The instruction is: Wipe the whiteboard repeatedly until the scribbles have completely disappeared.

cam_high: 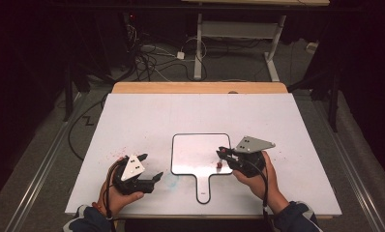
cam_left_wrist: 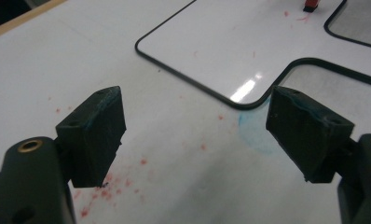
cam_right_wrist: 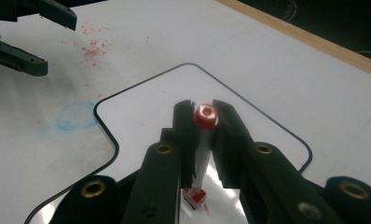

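Observation:
A small whiteboard [cam_high: 193,152] with a black rim and a handle lies flat in the middle of the white table [cam_high: 147,116]. My right gripper [cam_high: 222,152] hovers over the board's right part, shut on a white marker [cam_right_wrist: 205,116] with a red end. The marker stands nearly upright between the jaws, its red tip [cam_right_wrist: 194,196] down on the board [cam_right_wrist: 146,116]. My left gripper [cam_high: 152,166] is left of the board's handle, just above the table. Its jaws stand wide open with nothing between the pads [cam_left_wrist: 97,135], and the board's lower corner [cam_left_wrist: 230,46] lies beyond them.
A pale blue smudge [cam_left_wrist: 256,133] marks the table beside the board's handle, and red specks [cam_left_wrist: 104,191] dot the table near the left gripper. A wooden strip [cam_high: 200,87] runs along the table's far edge. Cables and another table's legs [cam_high: 198,48] lie on the floor beyond it.

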`<state>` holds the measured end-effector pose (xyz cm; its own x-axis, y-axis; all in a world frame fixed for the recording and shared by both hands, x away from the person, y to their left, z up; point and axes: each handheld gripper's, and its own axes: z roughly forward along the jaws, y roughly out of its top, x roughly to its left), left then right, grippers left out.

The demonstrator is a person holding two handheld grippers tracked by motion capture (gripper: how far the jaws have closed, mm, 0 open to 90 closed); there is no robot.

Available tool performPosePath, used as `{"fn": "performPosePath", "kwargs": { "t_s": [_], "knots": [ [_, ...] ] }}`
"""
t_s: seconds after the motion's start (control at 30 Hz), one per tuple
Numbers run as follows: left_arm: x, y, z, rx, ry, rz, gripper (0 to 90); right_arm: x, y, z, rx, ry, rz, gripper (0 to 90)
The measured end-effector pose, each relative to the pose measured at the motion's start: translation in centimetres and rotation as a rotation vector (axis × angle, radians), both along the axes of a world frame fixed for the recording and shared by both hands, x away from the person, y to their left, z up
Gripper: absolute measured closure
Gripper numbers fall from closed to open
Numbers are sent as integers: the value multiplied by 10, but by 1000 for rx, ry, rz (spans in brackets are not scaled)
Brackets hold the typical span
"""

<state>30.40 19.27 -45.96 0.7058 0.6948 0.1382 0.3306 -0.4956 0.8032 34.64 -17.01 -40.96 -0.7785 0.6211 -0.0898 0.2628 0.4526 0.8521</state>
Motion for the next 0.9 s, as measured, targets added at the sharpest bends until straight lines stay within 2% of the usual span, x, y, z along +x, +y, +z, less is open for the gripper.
{"fn": "performPosePath", "kwargs": {
  "t_s": [0.1, 0.23, 0.33, 0.43, 0.5, 0.63, 0.77, 0.9],
  "knots": [
    [-3, 7, -4, 13, 9, 22, 186, -1, 2, 2, -46, -16, 2, 813],
    [-7, 12, -6, 8, 23, 31, 186, 1, -7, 6, -147, -63, -70, 813],
    [-8, 10, -6, 9, 26, 24, 186, 4, -11, 8, -134, -36, -73, 813],
    [-8, 7, -6, 13, 20, 15, 186, 1, -6, 9, -112, -2, -15, 813],
    [-8, 7, -6, 13, 20, 13, 186, -3, -3, 11, -149, -1, -10, 813],
    [-9, 7, -6, 12, 15, 10, 186, -2, -8, 13, -194, -12, -54, 813],
    [-8, 6, -6, 11, 10, 6, 186, 0, -8, 11, -169, -16, -50, 813],
    [-8, 5, -6, 15, 15, 2, 186, 2, -1, 7, -77, 7, -2, 813]
  ]
}}
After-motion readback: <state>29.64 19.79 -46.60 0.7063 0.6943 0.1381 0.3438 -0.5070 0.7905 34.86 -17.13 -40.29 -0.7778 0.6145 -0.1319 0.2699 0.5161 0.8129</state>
